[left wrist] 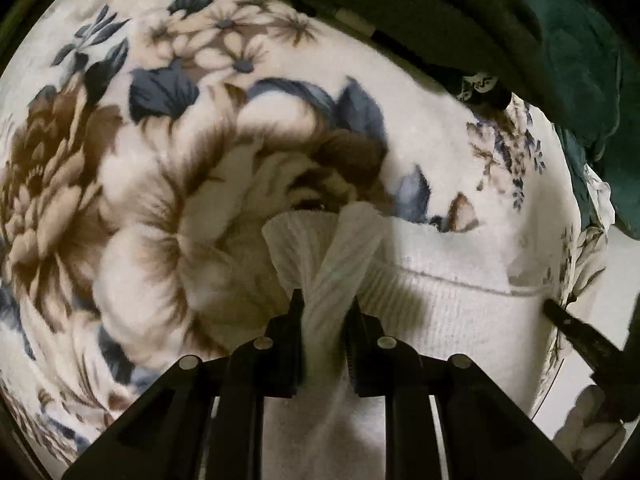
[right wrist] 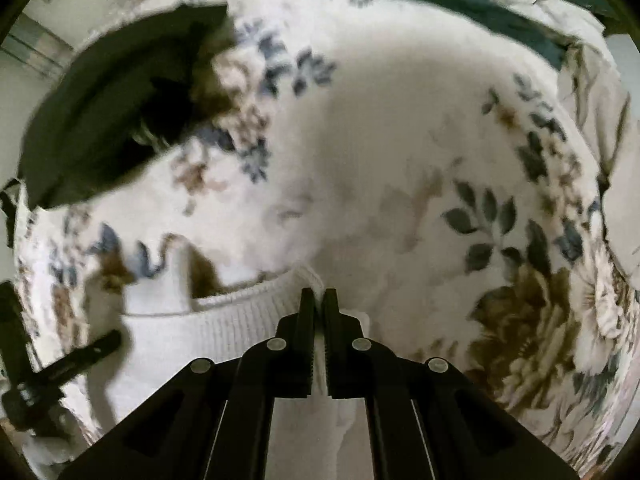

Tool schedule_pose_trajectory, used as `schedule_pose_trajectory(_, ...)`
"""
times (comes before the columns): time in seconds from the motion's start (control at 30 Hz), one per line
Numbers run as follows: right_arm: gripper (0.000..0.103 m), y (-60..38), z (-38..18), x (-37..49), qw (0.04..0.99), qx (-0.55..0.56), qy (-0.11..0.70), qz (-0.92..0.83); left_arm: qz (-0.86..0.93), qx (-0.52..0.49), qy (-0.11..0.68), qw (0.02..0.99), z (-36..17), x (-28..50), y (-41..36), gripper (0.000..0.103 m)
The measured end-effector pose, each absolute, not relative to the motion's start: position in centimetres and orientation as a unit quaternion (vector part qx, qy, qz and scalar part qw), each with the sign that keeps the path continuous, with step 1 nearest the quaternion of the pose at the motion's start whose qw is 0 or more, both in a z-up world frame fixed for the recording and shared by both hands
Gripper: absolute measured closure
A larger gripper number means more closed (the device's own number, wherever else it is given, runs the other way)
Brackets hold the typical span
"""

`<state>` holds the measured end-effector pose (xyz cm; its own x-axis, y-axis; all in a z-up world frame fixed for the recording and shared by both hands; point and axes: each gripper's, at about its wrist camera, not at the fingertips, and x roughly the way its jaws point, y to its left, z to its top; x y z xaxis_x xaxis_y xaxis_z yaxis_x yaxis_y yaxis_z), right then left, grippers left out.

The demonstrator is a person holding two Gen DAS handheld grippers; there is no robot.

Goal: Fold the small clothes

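A small white ribbed knit garment (left wrist: 440,292) lies on a floral fleece blanket (left wrist: 160,184). My left gripper (left wrist: 325,300) is shut on a bunched ribbed edge of it, which fans out past the fingertips. My right gripper (right wrist: 319,294) is shut on another edge of the same white garment (right wrist: 208,328), with cloth pinched thin between the jaws. The garment stretches between the two grippers. The right gripper's finger shows at the right edge of the left wrist view (left wrist: 580,332). The left gripper shows at the lower left of the right wrist view (right wrist: 68,364).
The blanket (right wrist: 400,140) covers the whole surface, white with brown and blue flowers. A dark folded cloth (right wrist: 116,100) lies at the back, also in the left wrist view (left wrist: 400,12). A dark green cloth (left wrist: 580,60) lies beside it. The blanket's edge drops off at the right (left wrist: 576,280).
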<state>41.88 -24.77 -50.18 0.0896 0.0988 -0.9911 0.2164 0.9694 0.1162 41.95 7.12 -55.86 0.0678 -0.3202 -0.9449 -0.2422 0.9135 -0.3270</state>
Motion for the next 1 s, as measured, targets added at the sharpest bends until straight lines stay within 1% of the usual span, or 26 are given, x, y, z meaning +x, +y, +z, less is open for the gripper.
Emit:
schedule_pose_trajectory(0.1,0.099,-25.3,-52.0,41.8,0.694,0.155,0.703,-0.017,-0.028,-0.22,0.679,0.7,-55.8,41.7,7.5,0.088)
schedule_pose_trajectory(0.17,0.093,-26.2,-52.4,41.6,0.676,0.196,0.711,0.002,-0.027,-0.233,0.678,0.696,-55.6,41.3,8.2,0.088)
schedule_pose_trajectory(0.2,0.085,-26.7,-52.5,41.4,0.668,0.216,0.712,0.017,-0.026,-0.24,0.678,0.694,-55.6,41.2,8.4,0.088)
schedule_pose_trajectory(0.23,0.071,-27.0,-52.4,41.1,0.664,0.228,0.712,0.027,-0.026,-0.247,0.677,0.692,-55.6,41.1,8.6,0.088)
schedule_pose_trajectory(0.27,0.065,-27.6,-52.3,40.8,0.659,0.246,0.71,0.038,-0.025,-0.252,0.677,0.691,-55.4,40.9,8.7,0.088)
schedule_pose_trajectory(0.3,0.06,-27.8,-52.4,40.6,0.654,0.258,0.709,0.046,-0.025,-0.254,0.677,0.691,-55.3,40.9,8.8,0.088)
schedule_pose_trajectory(0.37,0.06,-27.7,-52.8,40.1,0.636,0.265,0.722,0.06,-0.027,-0.256,0.675,0.691,-54.9,40.8,8.9,0.088)
schedule_pose_trajectory(0.4,0.061,-27.3,-53.1,39.8,0.631,0.254,0.731,0.064,-0.028,-0.254,0.675,0.692,-54.6,40.8,8.9,0.088)
schedule_pose_trajectory(0.47,0.097,-26.6,-52.4,39.5,0.648,0.226,0.725,0.051,-0.031,-0.252,0.672,0.696,-54.0,40.7,8.9,0.088)
schedule_pose_trajectory(0.53,0.098,-26.2,-50.8,39.6,0.675,0.206,0.708,0.033,-0.032,-0.253,0.668,0.699,-53.5,40.7,9.1,0.088)
schedule_pose_trajectory(0.63,0.099,-25.8,-46.1,40.4,0.735,0.182,0.653,0.009,-0.038,-0.272,0.658,0.701,-52.4,40.8,10.1,0.089)
schedule_pose_trajectory(0.7,0.1,-25.3,-43.1,41.5,0.771,0.161,0.617,-0.003,-0.041,-0.3,0.653,0.694,-52.2,41.2,10.9,0.089)
schedule_pose_trajectory(0.77,0.1,-24.5,-41.9,42.8,0.797,0.109,0.593,-0.025,-0.043,-0.333,0.647,0.685,-52.4,42.1,11.8,0.089)
schedule_pose_trajectory(0.83,0.1,-22.9,-43.0,43.9,0.807,0.033,0.589,-0.035,-0.043,-0.336,0.657,0.674,-53.6,42.9,11.9,0.089)
schedule_pose_trajectory(0.87,0.1,-22.5,-44.0,44.0,0.801,0.017,0.598,-0.036,-0.038,-0.325,0.668,0.669,-54.5,43.1,11.7,0.089)
schedule_pose_trajectory(0.9,0.1,-22.1,-46.3,44.1,0.781,0.004,0.624,-0.038,-0.029,-0.316,0.68,0.661,-55.6,43.1,11.5,0.089)
schedule_pose_trajectory(0.97,0.1,-22.0,-49.5,44.0,0.75,0.003,0.661,-0.039,-0.032,-0.307,0.703,0.64,-57.6,42.4,11.3,0.088)
schedule_pose_trajectory(1.0,0.1,-22.3,-50.9,43.6,0.733,0.014,0.679,-0.038,-0.037,-0.306,0.706,0.638,-58.0,41.9,11.4,0.085)
